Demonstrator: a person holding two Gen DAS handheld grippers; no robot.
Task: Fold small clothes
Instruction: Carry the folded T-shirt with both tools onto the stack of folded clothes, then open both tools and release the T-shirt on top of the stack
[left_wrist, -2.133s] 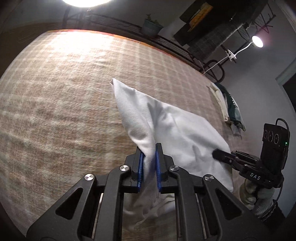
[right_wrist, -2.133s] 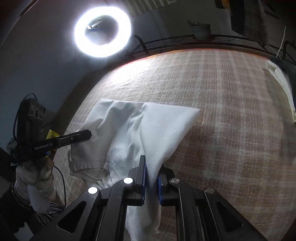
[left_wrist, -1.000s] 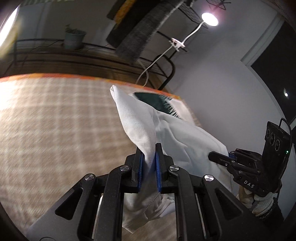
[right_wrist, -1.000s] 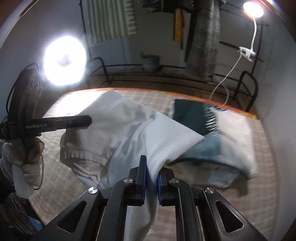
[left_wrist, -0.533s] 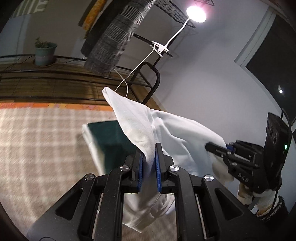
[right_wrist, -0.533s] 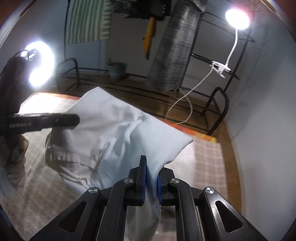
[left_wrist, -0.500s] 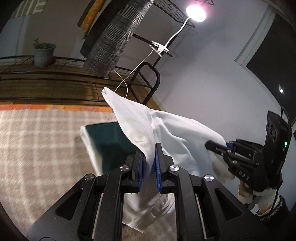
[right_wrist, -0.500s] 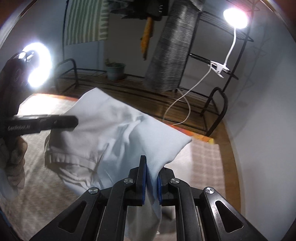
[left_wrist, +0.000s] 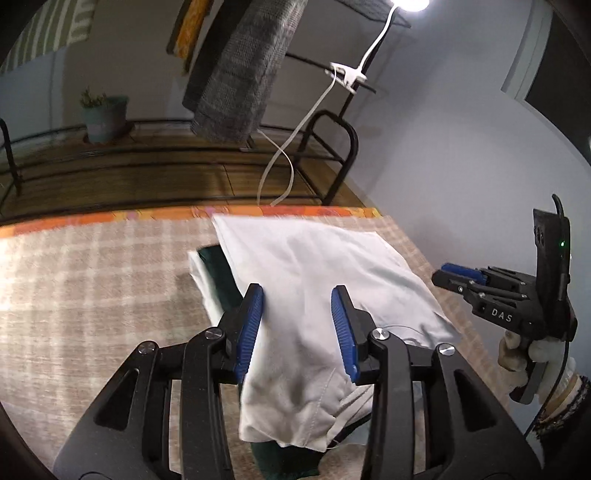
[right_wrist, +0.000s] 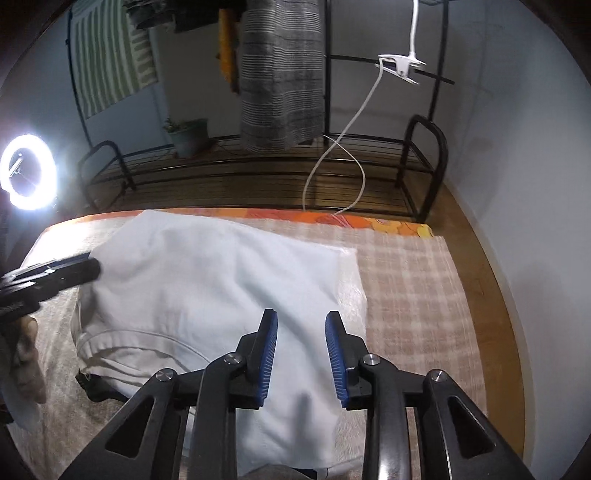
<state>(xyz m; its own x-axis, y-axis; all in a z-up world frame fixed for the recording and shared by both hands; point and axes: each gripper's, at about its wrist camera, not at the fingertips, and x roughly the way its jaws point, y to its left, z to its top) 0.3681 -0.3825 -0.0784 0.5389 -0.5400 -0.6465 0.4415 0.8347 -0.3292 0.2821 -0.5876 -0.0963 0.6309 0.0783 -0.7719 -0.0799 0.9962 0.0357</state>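
A folded white garment lies on top of a stack of folded clothes, with a dark green piece showing under it, at the far right corner of the checked cloth. My left gripper is open with the white garment's near edge between its blue pads, not pinched. In the right wrist view the white garment lies flat and my right gripper is open just above its near edge. The right gripper also shows in the left wrist view, and the left gripper in the right wrist view.
The checked beige cloth covers the surface, with an orange border at its far edge. A black metal rack with a plant pot stands behind. A ring light glows at the left. The wall is close on the right.
Both grippers carried the white garment through the air to the stack at the far right, lowered it there and opened, letting it go. It now lies flat on the stack.
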